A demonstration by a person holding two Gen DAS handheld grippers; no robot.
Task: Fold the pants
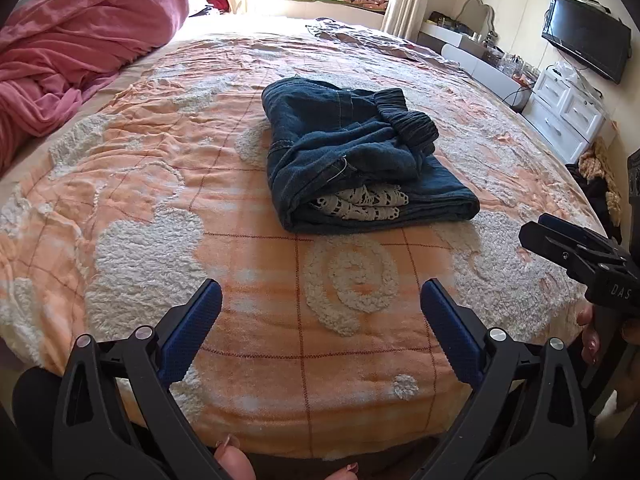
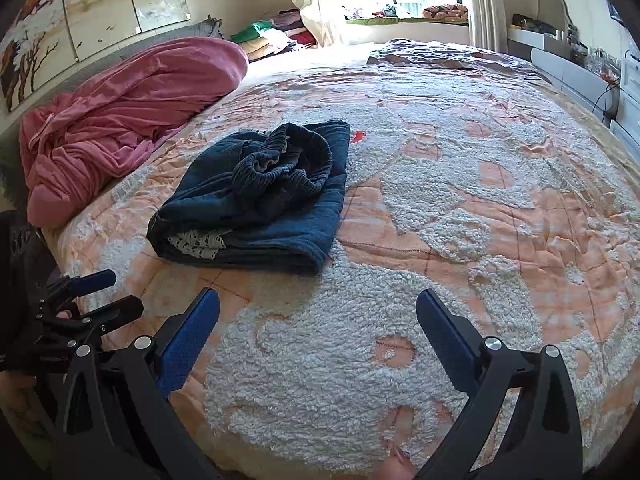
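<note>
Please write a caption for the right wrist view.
Open right gripper above the bedspread, folded dark pants ahead.

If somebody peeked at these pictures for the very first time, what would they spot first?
Probably the dark blue pants, folded into a bundle in the middle of the orange and white bedspread, with a bit of white lace peeking out of the near edge. Next, the big rumpled pink blanket heaped along the bed's left side. Near the cameras, the left hand-held gripper and right hand-held gripper are open, holding nothing.
</note>
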